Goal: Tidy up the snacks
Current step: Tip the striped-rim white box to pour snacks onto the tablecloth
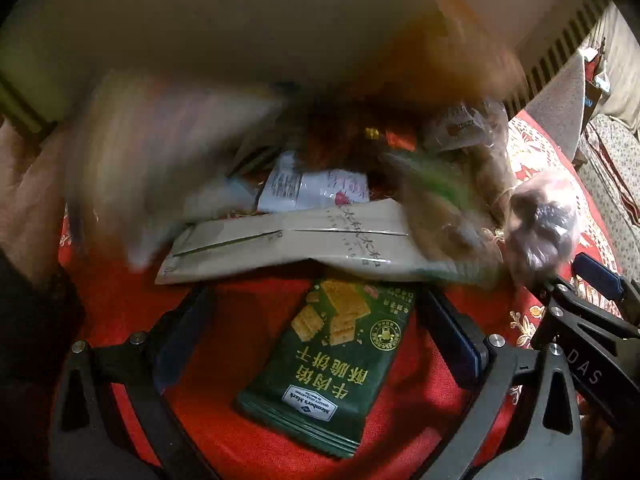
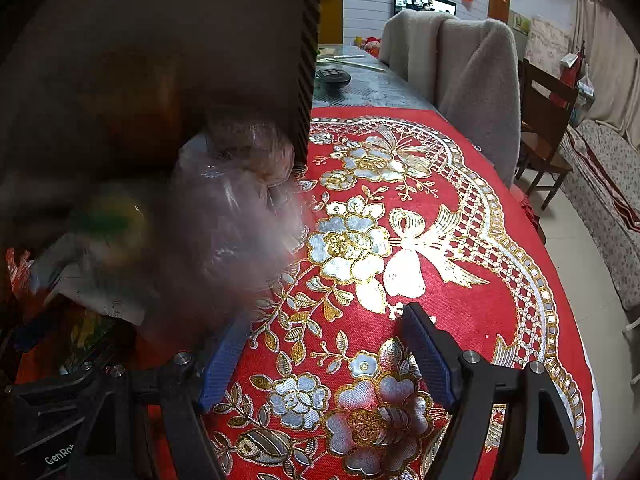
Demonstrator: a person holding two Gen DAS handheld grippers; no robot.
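Note:
A green cracker packet [image 1: 332, 360] lies flat on the red tablecloth [image 1: 424, 400]. My left gripper [image 1: 314, 296] stands open around it, pads apart from its sides. Beyond it a flat beige pack [image 1: 288, 248] and a white packet [image 1: 316, 188] lie in a heap. Other snacks are motion-blurred under a tipped cardboard box [image 1: 240, 20], among them a clear bag of dark pieces [image 1: 544, 228]. My right gripper [image 2: 326, 320] is open over bare patterned cloth, with the blurred clear bag [image 2: 232, 220] just to its left. One of its fingers [image 1: 598, 278] shows at the right of the left wrist view.
A person's hand [image 1: 28, 184] is at the left by the box [image 2: 160, 40]. Chairs draped in a grey blanket [image 2: 472, 80] stand at the table's far side, with a remote [image 2: 332, 76] beyond the cloth. A sofa [image 2: 608, 184] lies past the table's right edge.

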